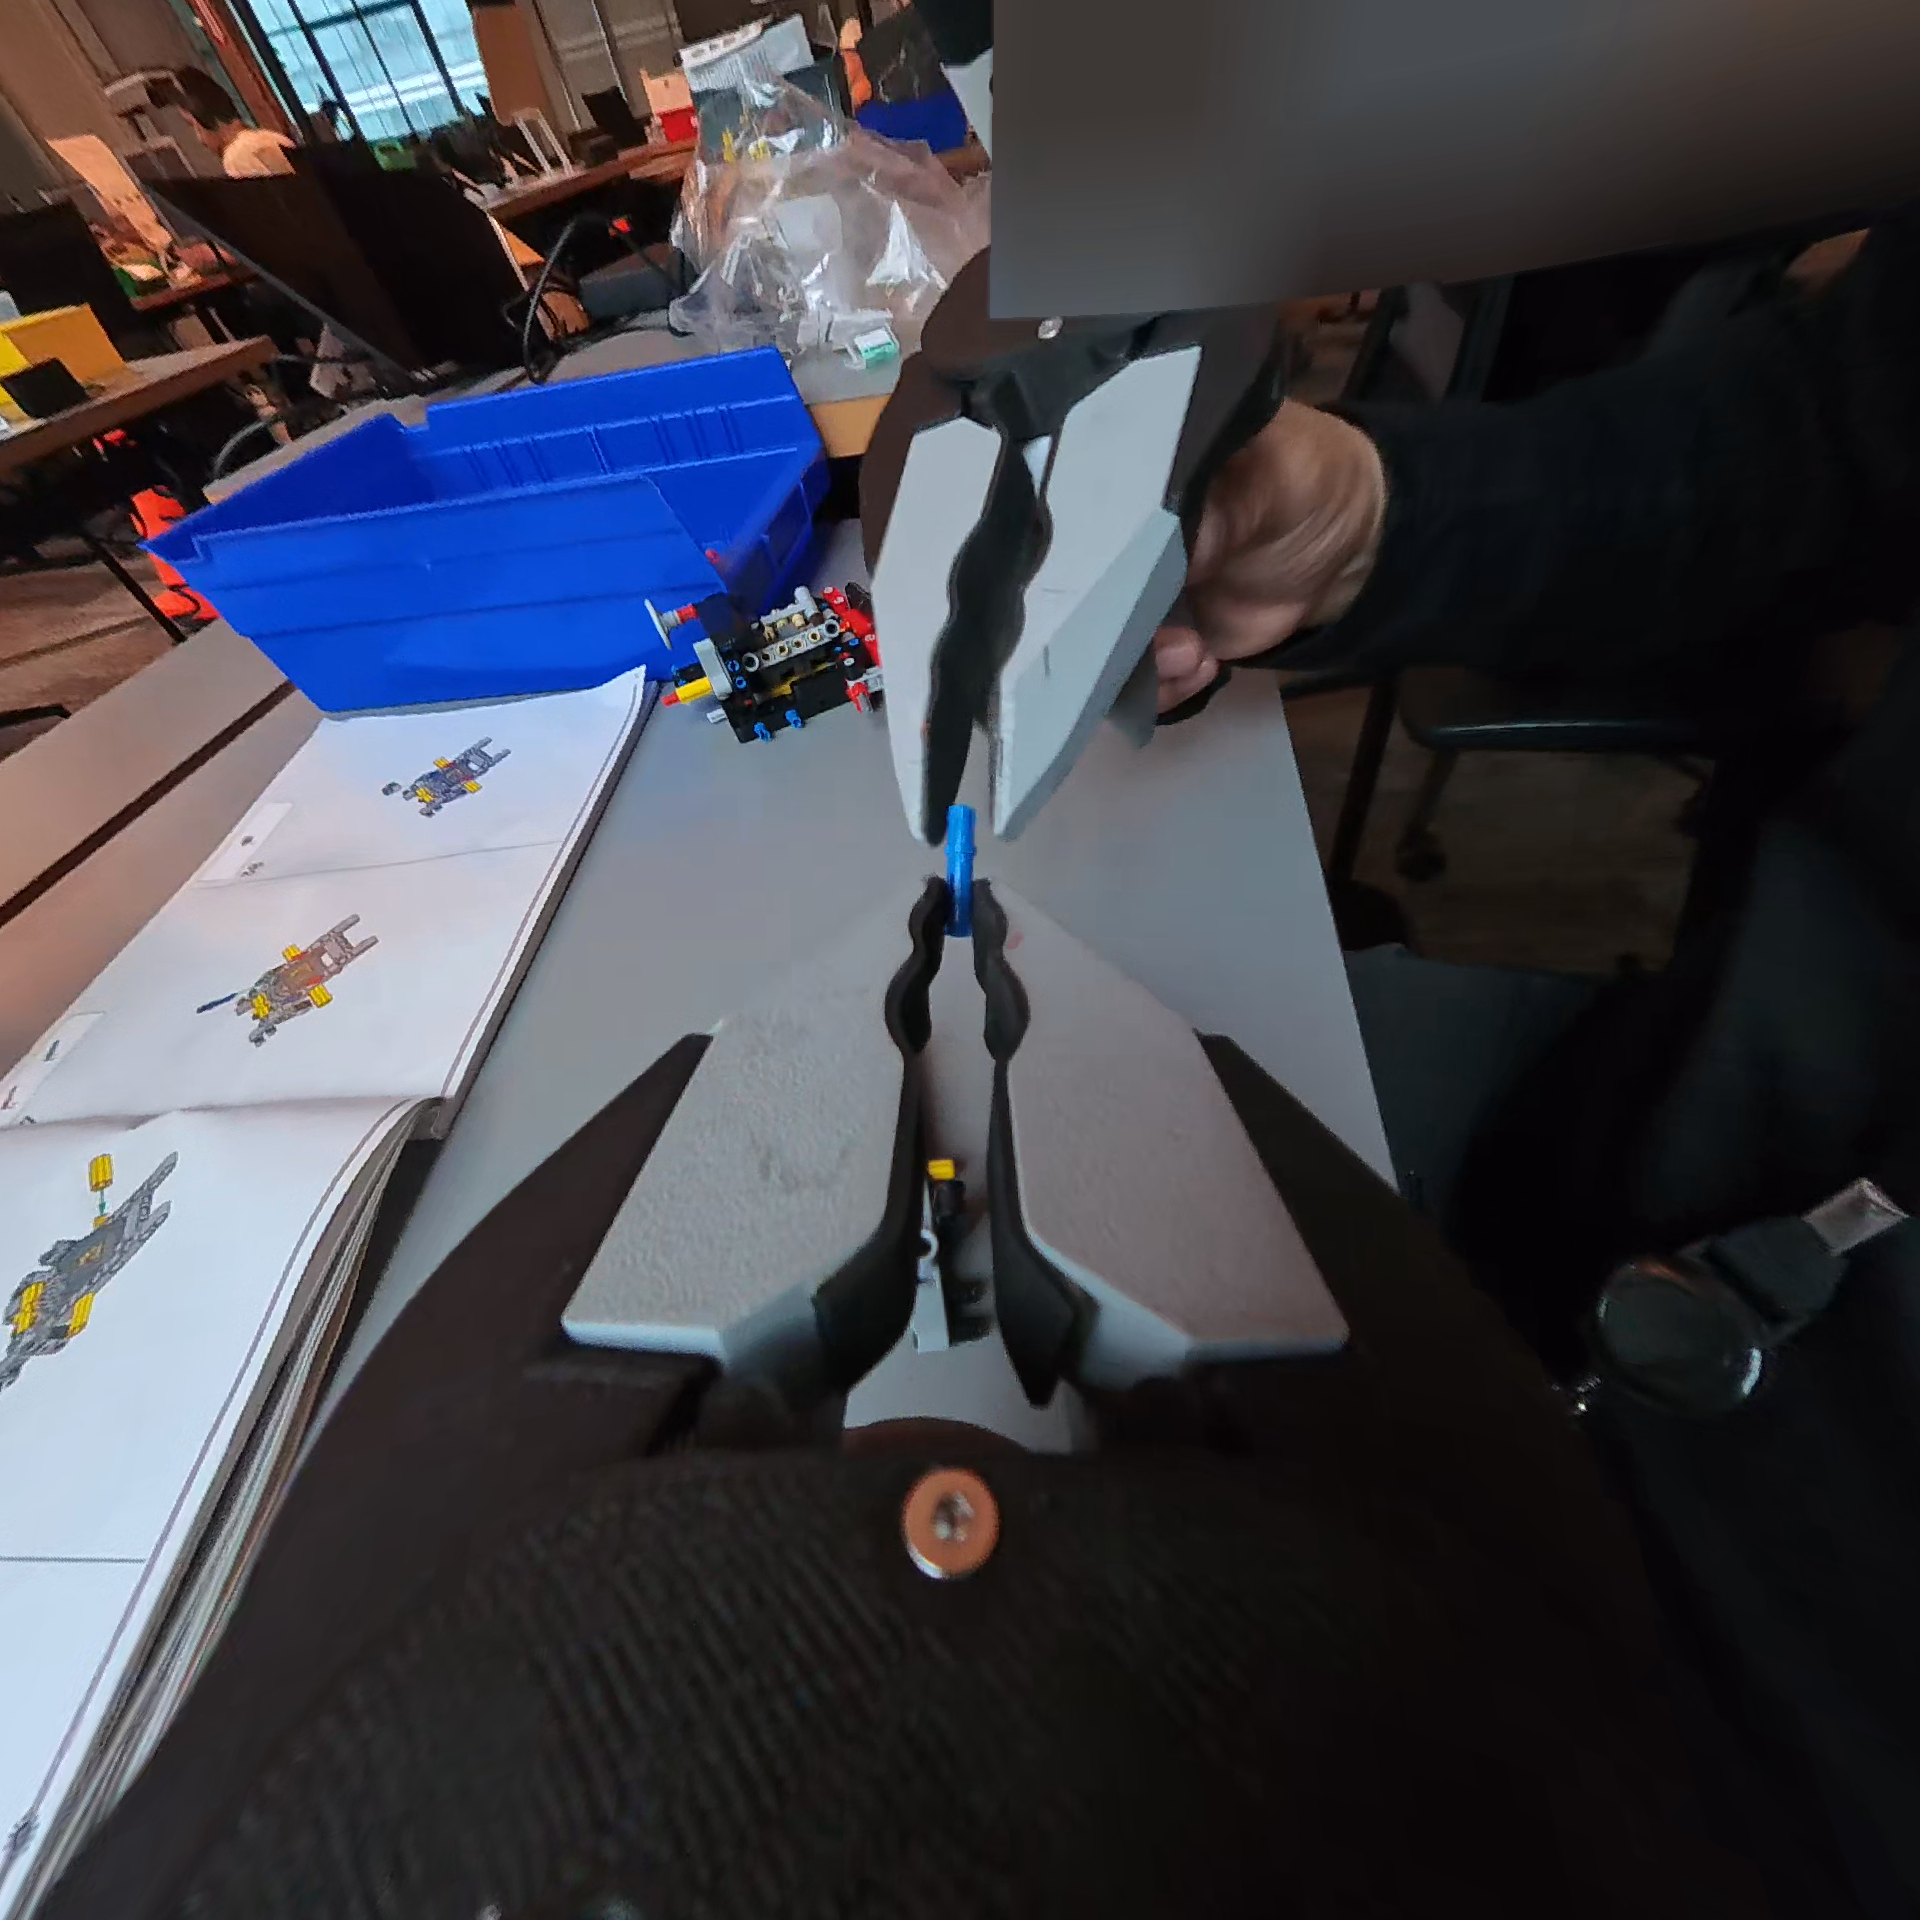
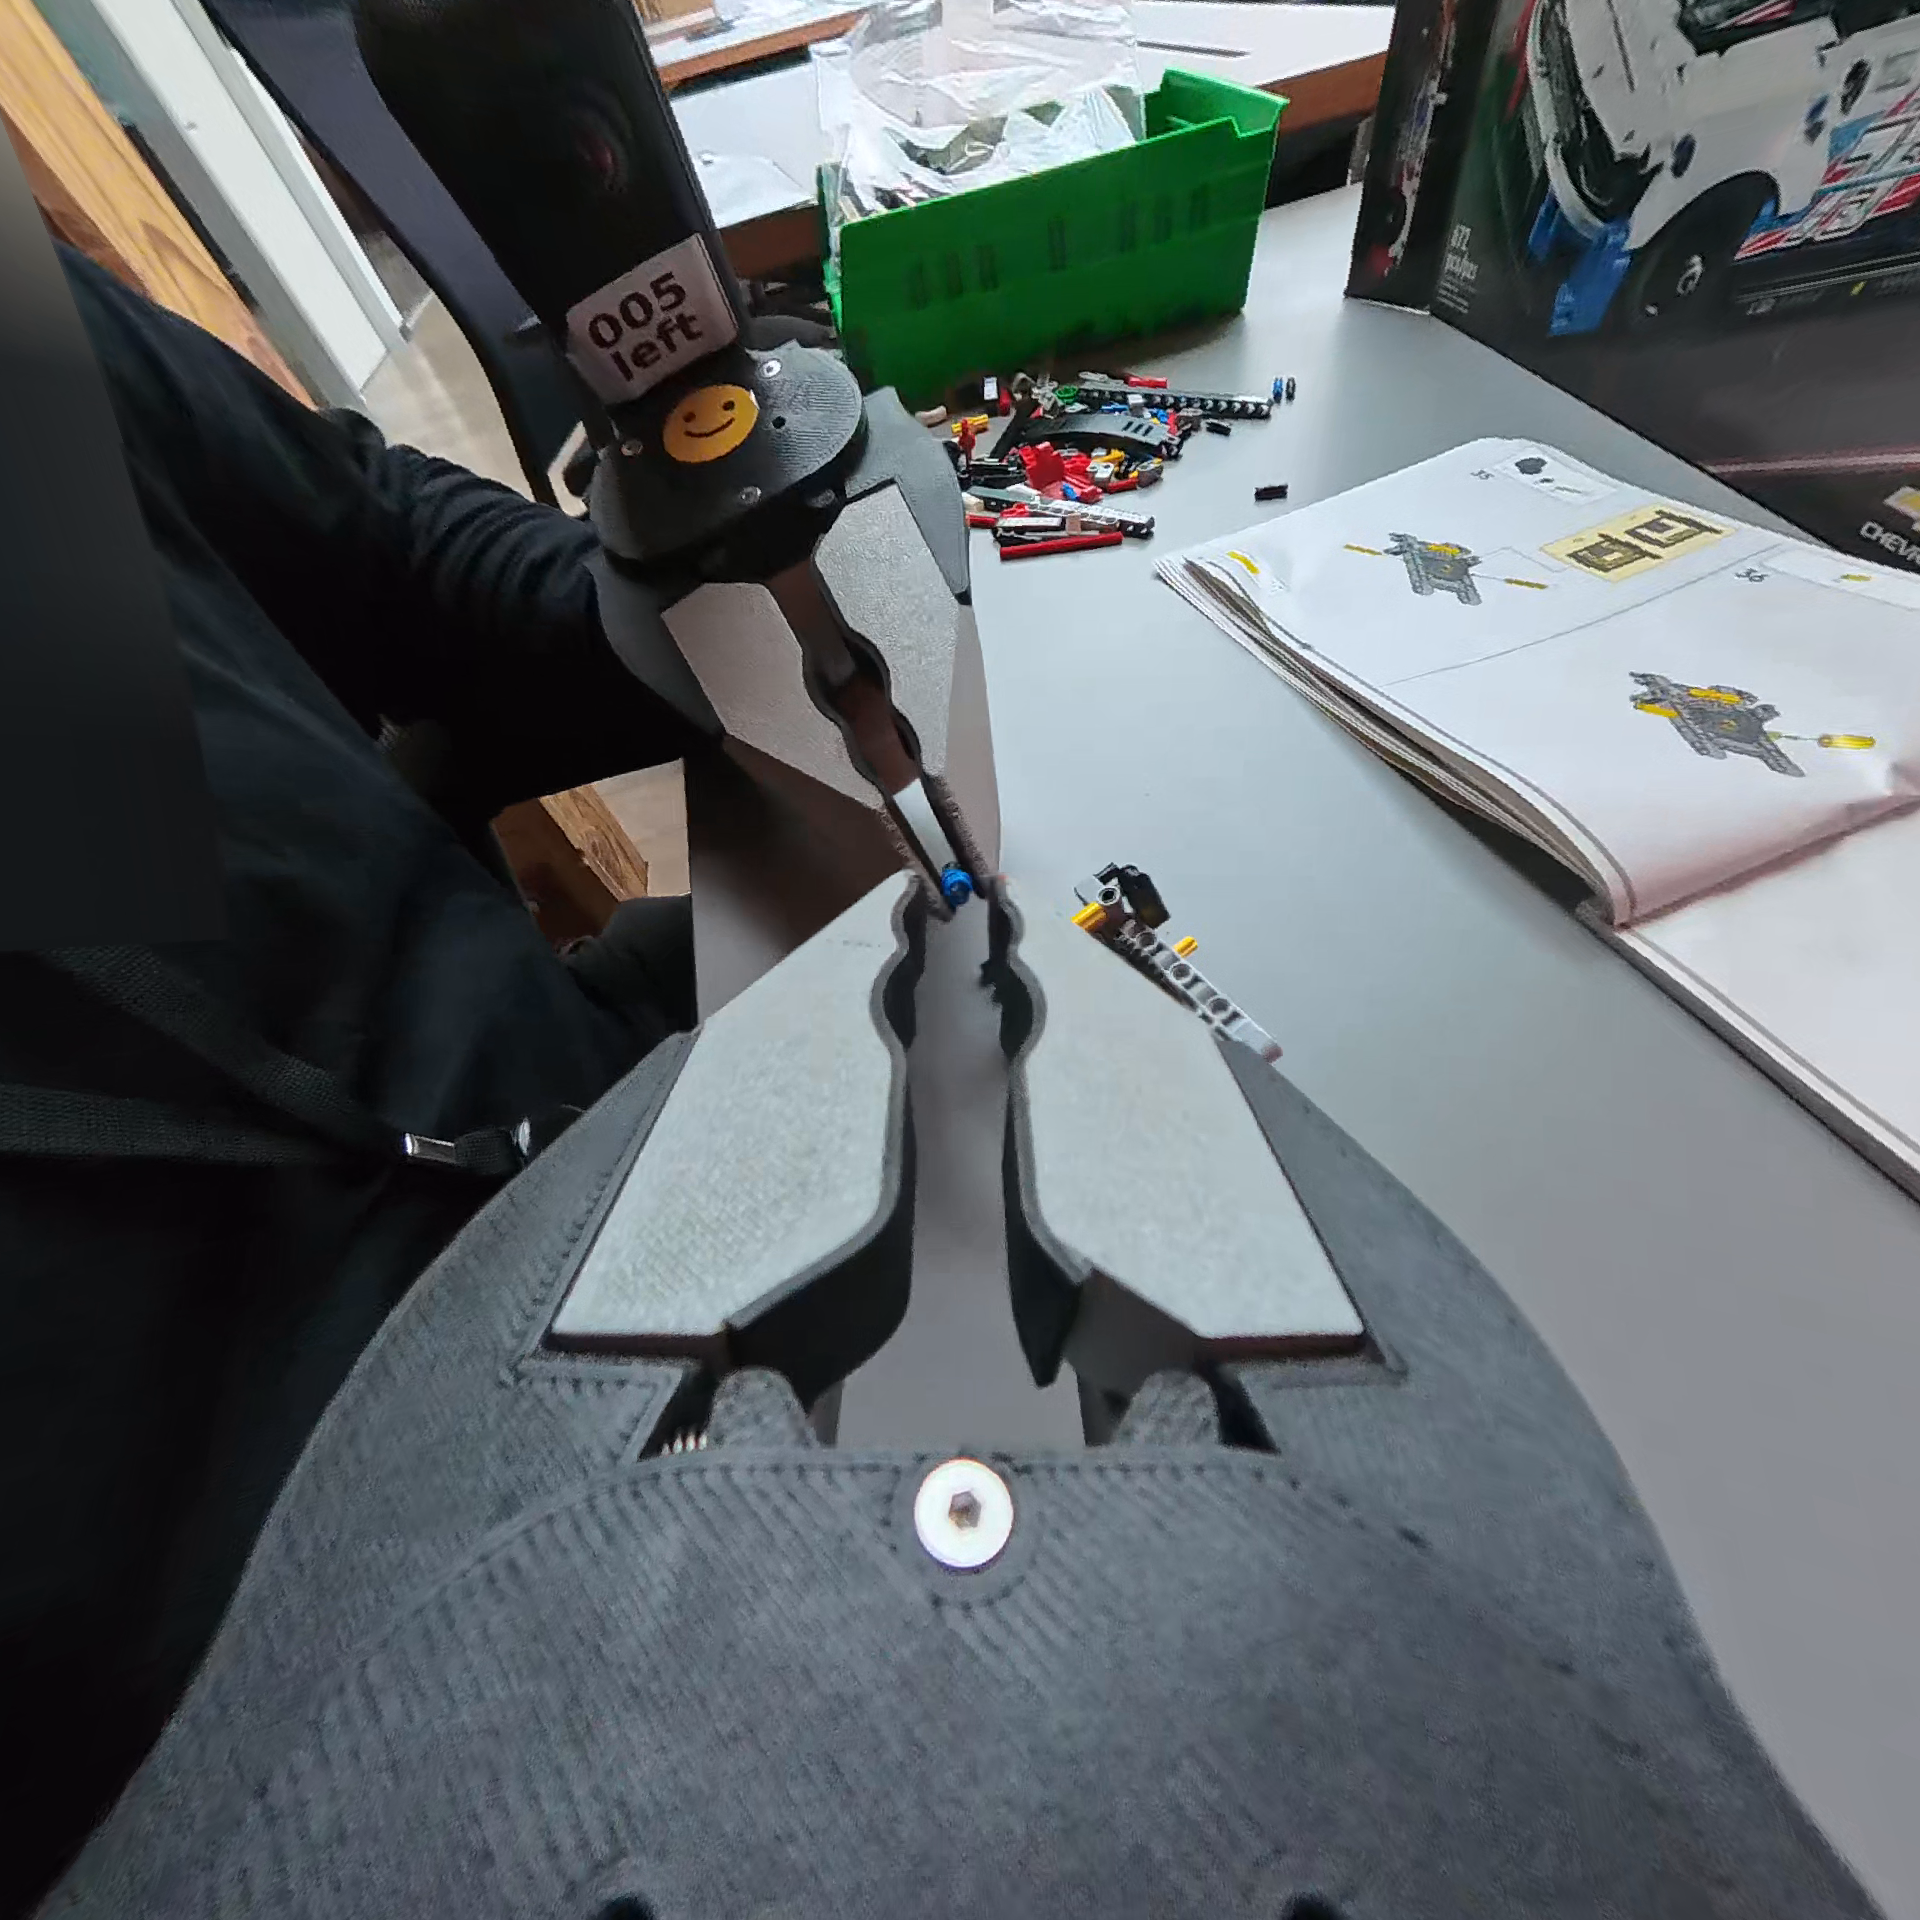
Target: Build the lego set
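My left gripper (image 1: 956, 909) is shut on a small blue pin (image 1: 958, 862) and holds it above the grey table (image 1: 748, 883). The pin's free end sticks out toward my right gripper (image 1: 958, 834), which comes in from opposite. My right gripper (image 2: 958, 912) is open a little, its tips on either side of the blue pin (image 2: 956, 883) with a gap showing. The left gripper (image 2: 951, 868) shows in the right wrist view too. A small grey beam sub-assembly (image 2: 1174, 951) with yellow pins lies on the table beneath. A larger black, red and grey build (image 1: 790, 665) stands farther back.
An open instruction booklet (image 1: 312, 935) lies on the left, also in the right wrist view (image 2: 1558, 675). A blue bin (image 1: 499, 540) and plastic bags (image 1: 810, 229) sit behind. A green bin (image 2: 1049, 239), a pile of loose pieces (image 2: 1081, 468) and the set's box (image 2: 1662, 208) stand beyond.
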